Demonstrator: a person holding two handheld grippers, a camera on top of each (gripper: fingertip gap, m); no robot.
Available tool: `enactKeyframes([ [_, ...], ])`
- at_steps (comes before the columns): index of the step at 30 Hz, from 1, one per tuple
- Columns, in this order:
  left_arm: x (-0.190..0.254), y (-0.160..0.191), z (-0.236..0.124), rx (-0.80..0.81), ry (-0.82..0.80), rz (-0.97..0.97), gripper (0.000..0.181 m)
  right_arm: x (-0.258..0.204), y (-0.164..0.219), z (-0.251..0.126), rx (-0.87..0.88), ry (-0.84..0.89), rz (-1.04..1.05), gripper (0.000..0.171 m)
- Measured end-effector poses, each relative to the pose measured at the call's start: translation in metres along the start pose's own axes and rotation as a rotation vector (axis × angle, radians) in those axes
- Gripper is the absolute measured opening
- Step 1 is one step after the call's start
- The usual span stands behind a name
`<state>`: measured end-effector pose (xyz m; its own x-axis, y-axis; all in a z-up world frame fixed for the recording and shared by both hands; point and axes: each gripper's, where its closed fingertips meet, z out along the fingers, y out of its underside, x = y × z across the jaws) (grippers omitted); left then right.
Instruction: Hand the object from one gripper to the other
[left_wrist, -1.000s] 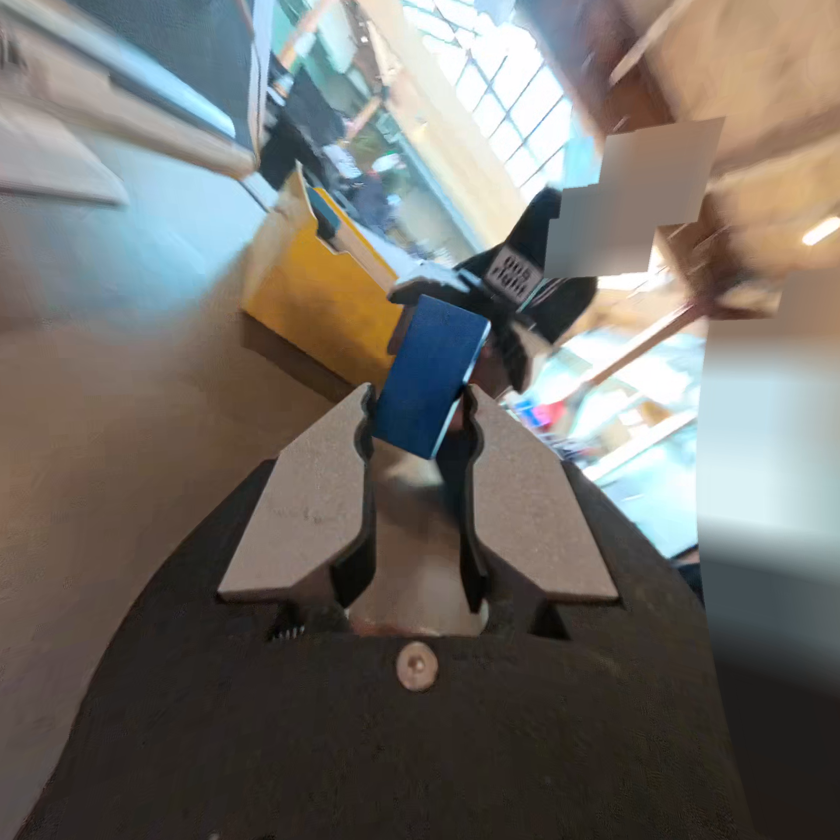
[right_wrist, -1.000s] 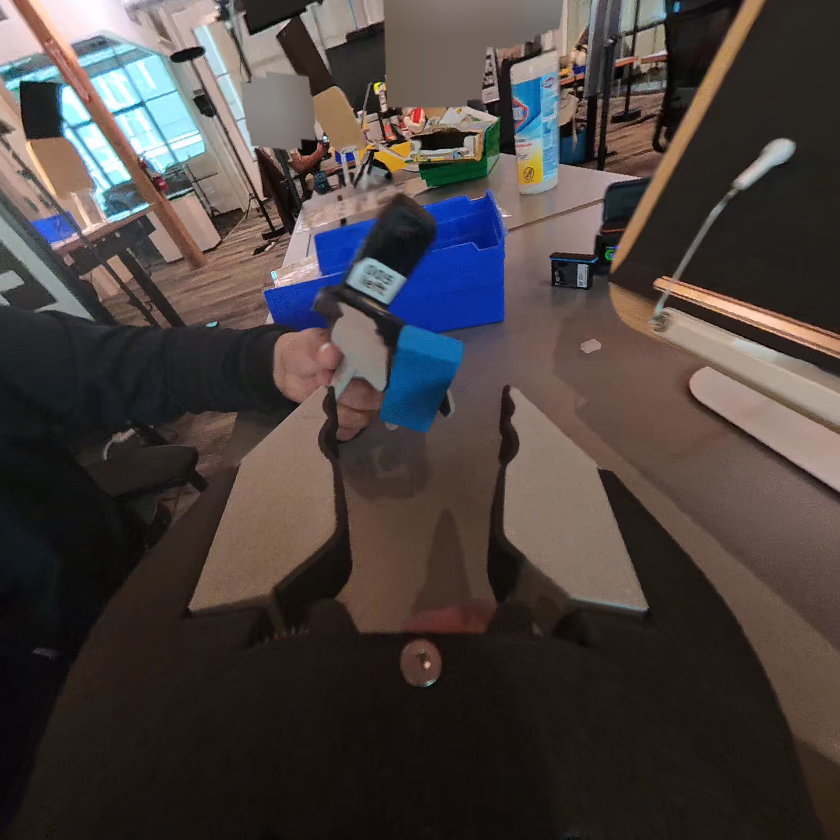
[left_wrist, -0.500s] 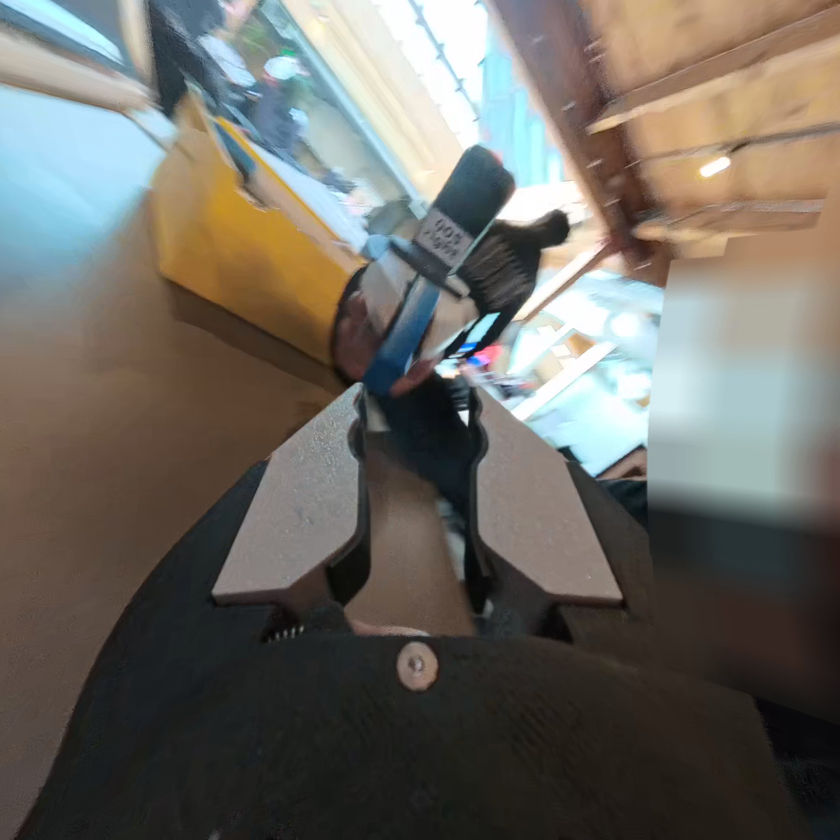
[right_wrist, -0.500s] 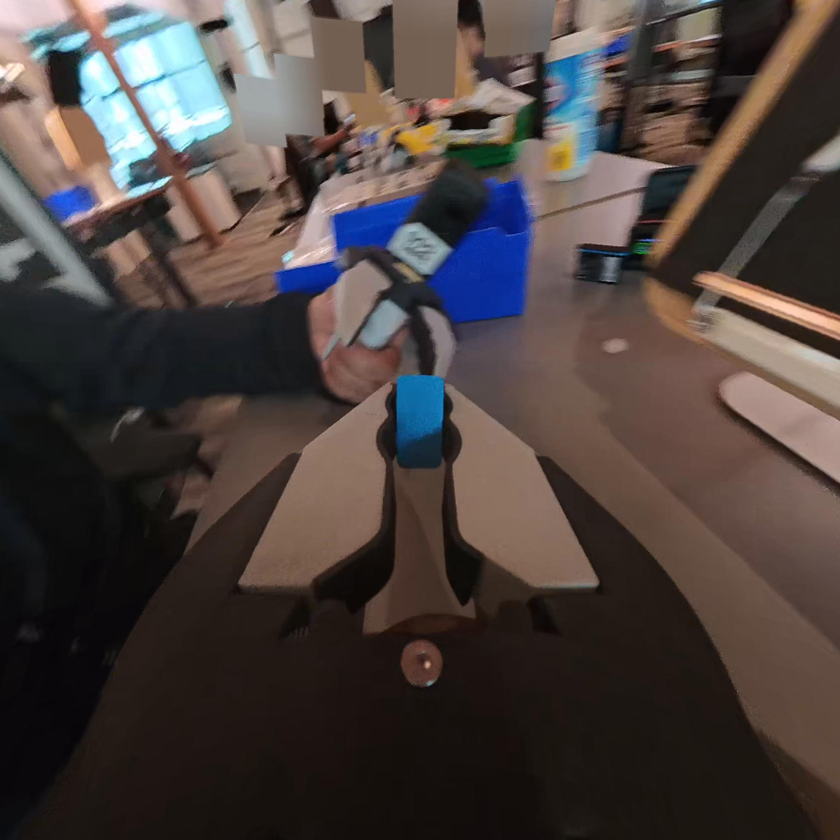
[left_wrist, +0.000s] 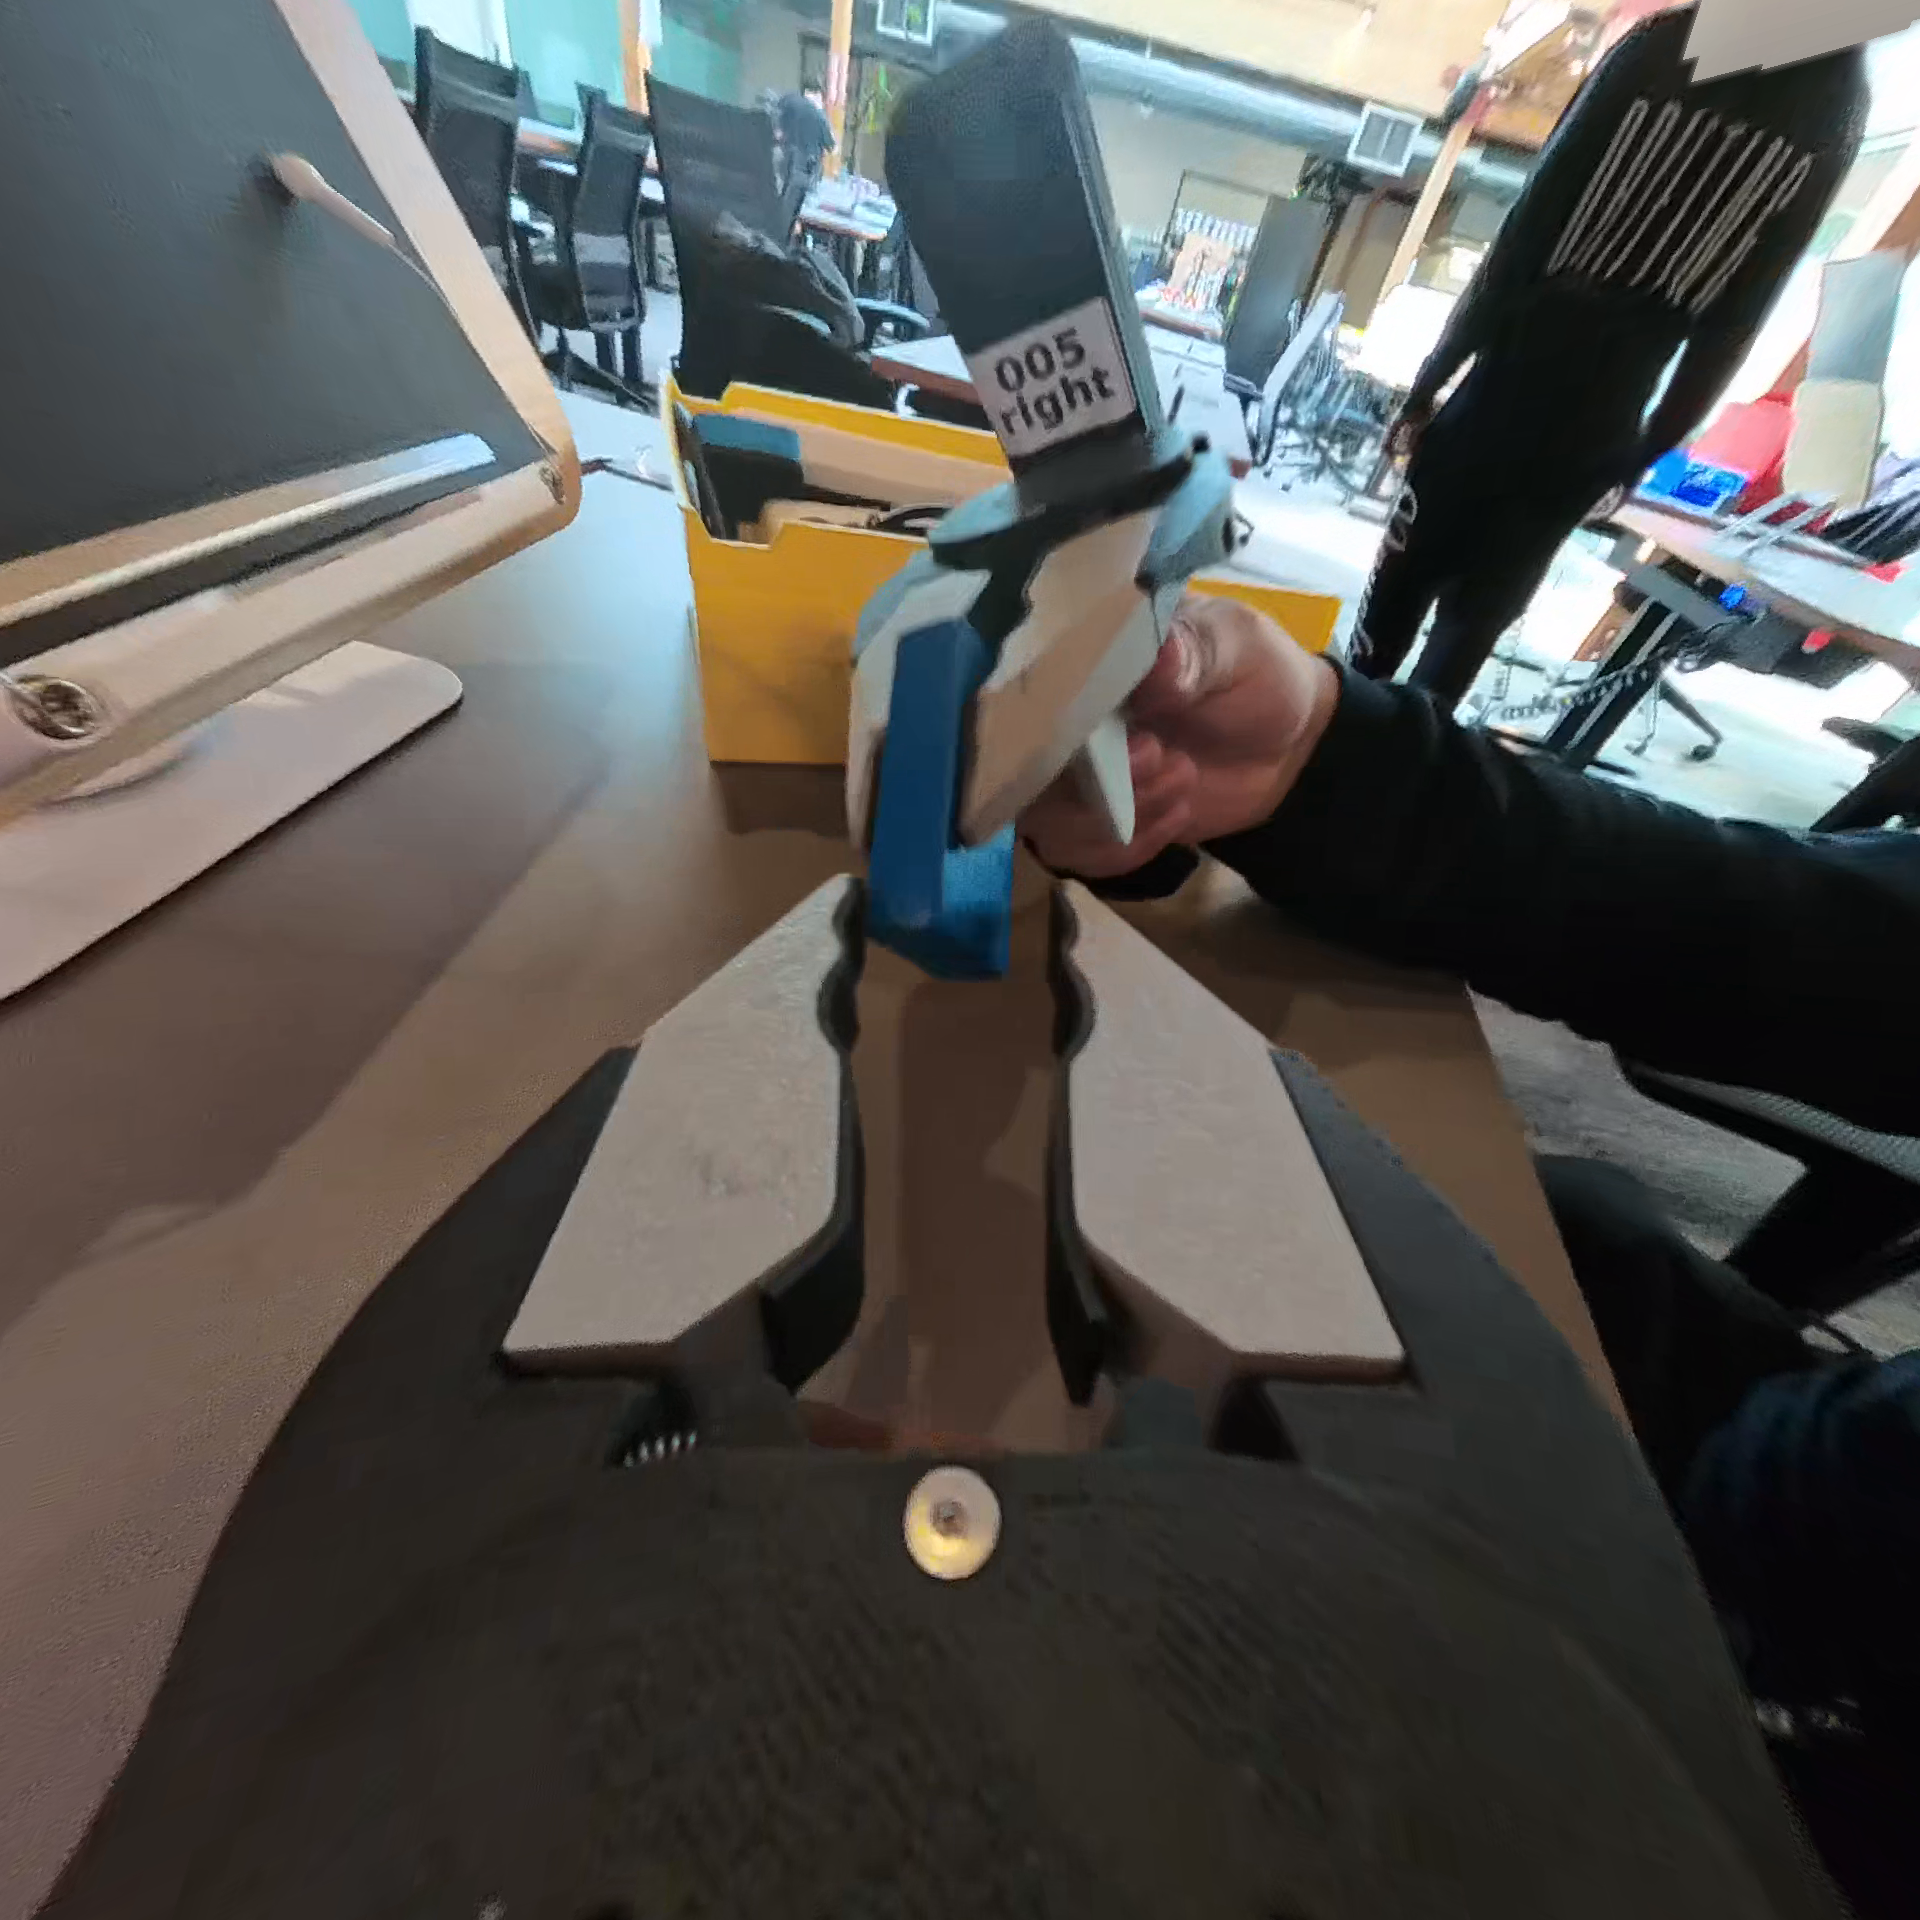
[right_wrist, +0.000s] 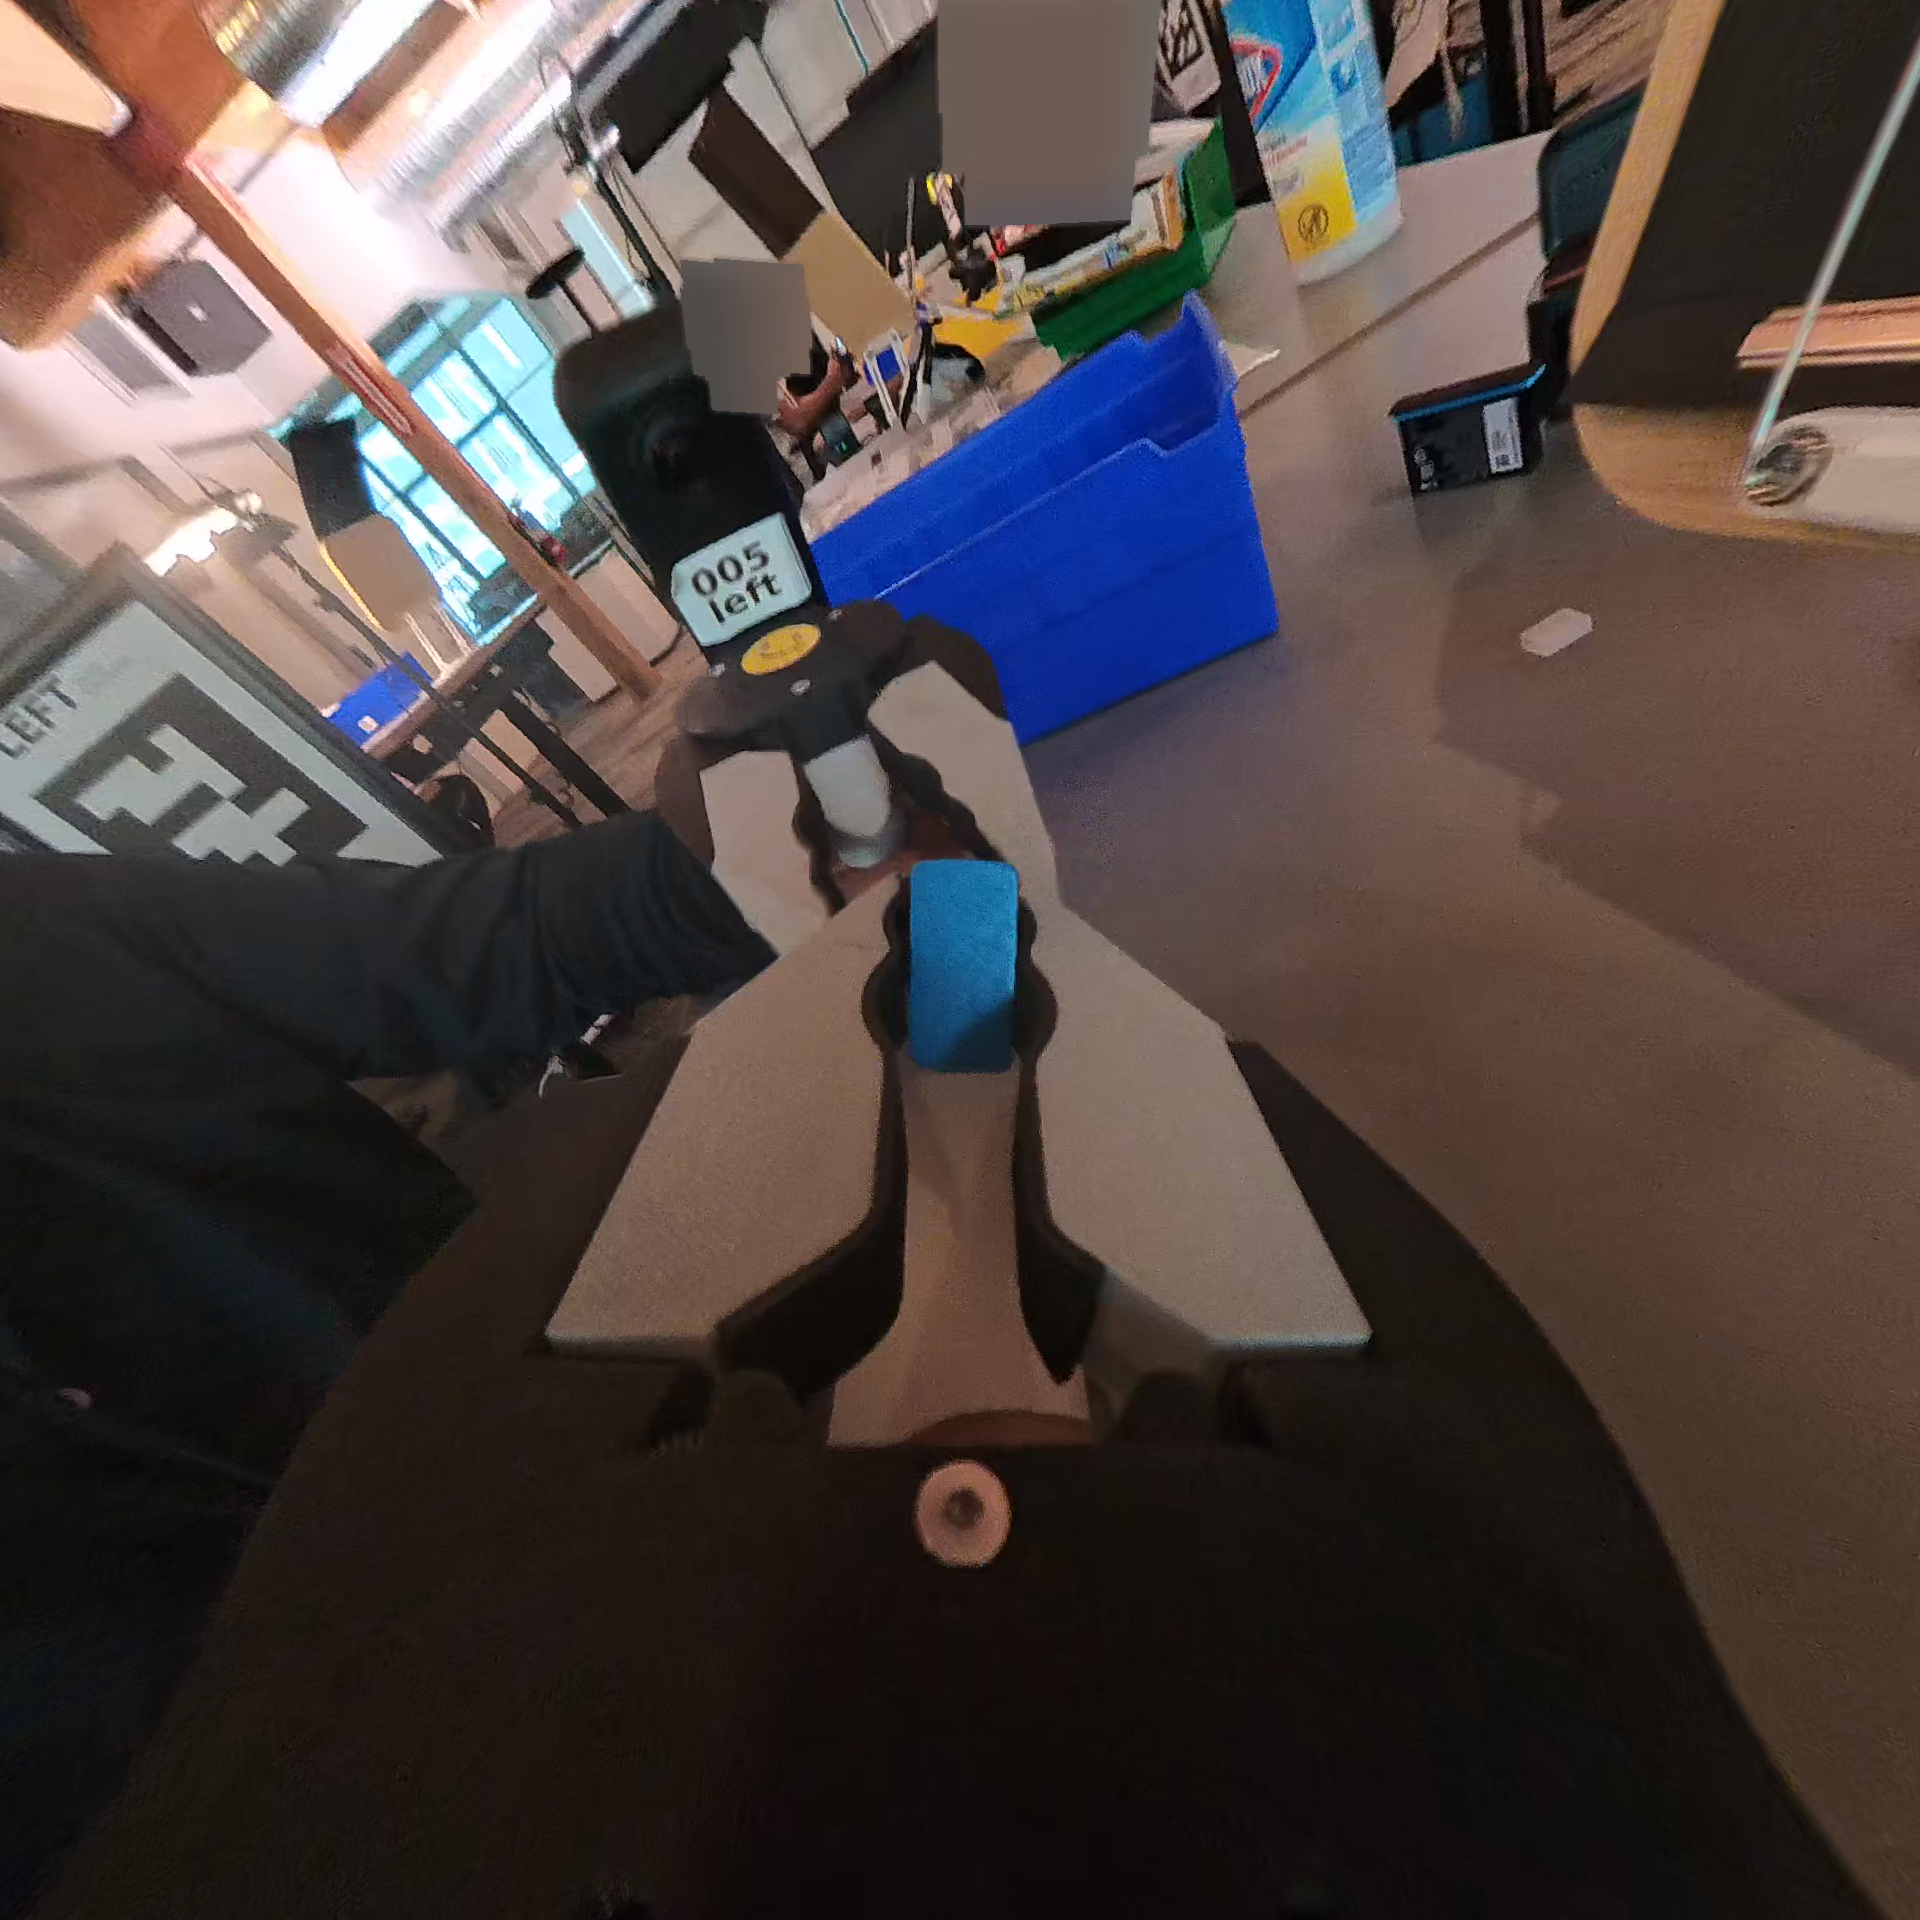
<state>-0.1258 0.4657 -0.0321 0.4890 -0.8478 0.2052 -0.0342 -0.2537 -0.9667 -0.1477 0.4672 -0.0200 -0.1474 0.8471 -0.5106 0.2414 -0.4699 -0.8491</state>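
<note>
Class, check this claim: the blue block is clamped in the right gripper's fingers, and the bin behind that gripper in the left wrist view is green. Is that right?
Not quite. The bin is yellow, as the left wrist view shows. The rest holds: the right gripper is shut on the blue block.

solid blue block (right_wrist: 961, 966); pale grey gripper fingers (right_wrist: 748, 1153); glossy blue plastic bin (right_wrist: 1081, 561); yellow plastic bin (left_wrist: 790, 623); brown table (left_wrist: 436, 935).
</note>
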Motion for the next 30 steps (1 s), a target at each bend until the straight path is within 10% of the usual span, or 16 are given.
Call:
enactKeyframes([
  [5, -0.006, 0.004, -0.004, -0.045, -0.052, 0.119, 0.017, 0.005, 0.004, 0.002, -0.044, 0.066, -0.087, 0.021],
  [10, -0.045, -0.013, -0.023, -0.171, -0.659, 1.105, 0.013, 0.016, -0.005, -0.019, 0.023, 0.082, 0.062, 0.052],
  [18, -0.043, -0.027, -0.017, -0.186, -0.860, 1.763, 0.013, 0.006, -0.019, -0.015, 0.157, -0.150, 0.335, 0.065],
  [22, -0.032, -0.030, -0.011, -0.159, -0.871, 1.811, 0.013, 0.007, -0.014, -0.011, 0.126, -0.139, 0.300, 0.020],
  [30, -0.050, -0.010, -0.007, -0.185, -0.810, 1.426, 0.031, 0.016, -0.040, -0.053, 0.082, 0.430, -0.245, 0.013],
])
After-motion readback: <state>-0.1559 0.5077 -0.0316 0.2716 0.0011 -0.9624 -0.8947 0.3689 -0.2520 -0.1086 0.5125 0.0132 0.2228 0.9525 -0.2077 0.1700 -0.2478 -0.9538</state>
